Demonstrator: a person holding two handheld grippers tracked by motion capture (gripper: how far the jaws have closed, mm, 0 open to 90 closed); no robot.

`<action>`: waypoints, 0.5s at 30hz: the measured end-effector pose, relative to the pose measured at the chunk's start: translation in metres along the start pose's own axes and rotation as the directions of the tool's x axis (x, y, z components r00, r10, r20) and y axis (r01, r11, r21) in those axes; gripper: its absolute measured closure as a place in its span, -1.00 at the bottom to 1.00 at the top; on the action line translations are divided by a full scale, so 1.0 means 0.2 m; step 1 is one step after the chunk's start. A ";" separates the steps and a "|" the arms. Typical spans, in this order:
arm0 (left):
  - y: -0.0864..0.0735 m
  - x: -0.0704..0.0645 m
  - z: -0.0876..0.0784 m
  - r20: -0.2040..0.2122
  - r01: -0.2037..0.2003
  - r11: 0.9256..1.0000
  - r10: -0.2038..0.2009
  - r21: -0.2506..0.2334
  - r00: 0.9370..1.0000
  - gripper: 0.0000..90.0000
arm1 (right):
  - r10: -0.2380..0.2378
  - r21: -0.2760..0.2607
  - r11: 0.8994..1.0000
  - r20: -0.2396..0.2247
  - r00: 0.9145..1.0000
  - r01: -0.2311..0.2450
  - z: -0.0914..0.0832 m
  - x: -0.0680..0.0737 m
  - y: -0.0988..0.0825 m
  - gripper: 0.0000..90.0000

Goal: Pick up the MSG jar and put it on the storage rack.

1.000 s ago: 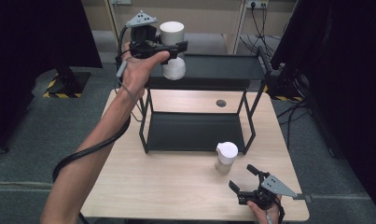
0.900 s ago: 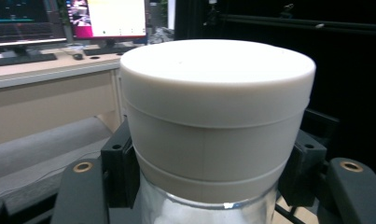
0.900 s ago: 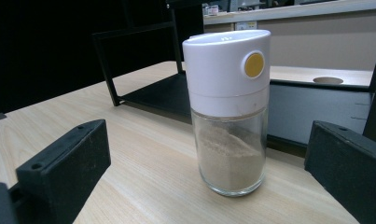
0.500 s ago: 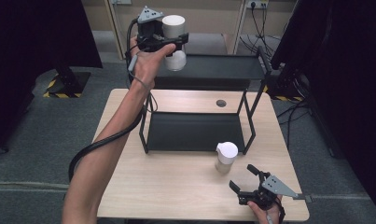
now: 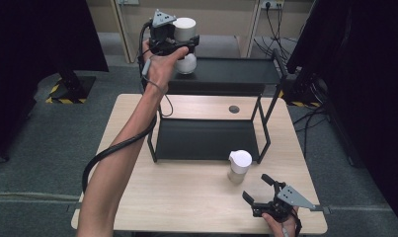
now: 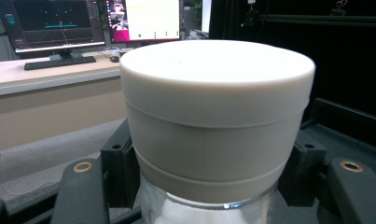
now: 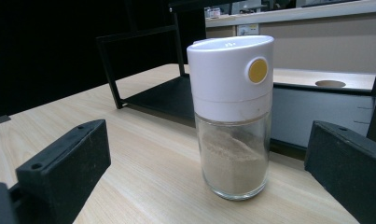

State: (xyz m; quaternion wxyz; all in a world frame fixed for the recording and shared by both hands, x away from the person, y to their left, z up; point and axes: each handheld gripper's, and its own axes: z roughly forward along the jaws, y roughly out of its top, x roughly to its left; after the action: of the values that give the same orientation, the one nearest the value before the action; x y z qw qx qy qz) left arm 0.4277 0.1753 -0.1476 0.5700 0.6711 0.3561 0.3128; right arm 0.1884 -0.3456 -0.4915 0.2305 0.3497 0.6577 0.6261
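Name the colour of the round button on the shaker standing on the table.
Yellow, on the shaker's white cap; clearest in the right gripper view.

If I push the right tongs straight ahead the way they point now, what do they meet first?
Most likely the seasoning jar: it stands upright on the table, centred between the open right tongs and apart from them. Behind it is the black shelf rack, though how far back is hard to judge.

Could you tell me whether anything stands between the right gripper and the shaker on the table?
Nothing visible does. The right gripper sits open on the table, its jaws pointing at the shaker, with bare tabletop between them. The rack stands behind the shaker, not in the path.
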 end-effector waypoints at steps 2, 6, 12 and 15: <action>-0.01 -0.01 0.01 -0.009 -0.006 1.000 0.006 0.006 1.000 -0.22 | 0.001 0.001 1.000 -0.001 1.000 -0.001 0.00 0.00 0.00 -0.99; -0.02 0.00 0.02 -0.011 -0.005 1.000 0.005 0.003 1.000 -0.22 | 0.000 0.001 1.000 -0.002 1.000 0.000 0.00 0.00 0.00 -0.99; -0.04 -0.01 0.02 -0.012 -0.017 1.000 0.017 -0.008 1.000 -0.23 | 0.003 0.005 1.000 -0.004 1.000 -0.003 0.01 0.00 0.00 -0.99; -0.04 0.00 0.02 -0.008 -0.021 1.000 0.021 -0.003 1.000 -0.23 | 0.003 0.005 1.000 -0.003 1.000 -0.003 0.01 0.00 0.00 -0.99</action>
State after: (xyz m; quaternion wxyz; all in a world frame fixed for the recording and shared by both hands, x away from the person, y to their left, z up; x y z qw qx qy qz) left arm 0.4288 0.1737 -0.1564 0.5665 0.6725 0.3509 0.3221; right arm 0.1891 -0.3445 -0.4918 0.2278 0.3502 0.6592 0.6252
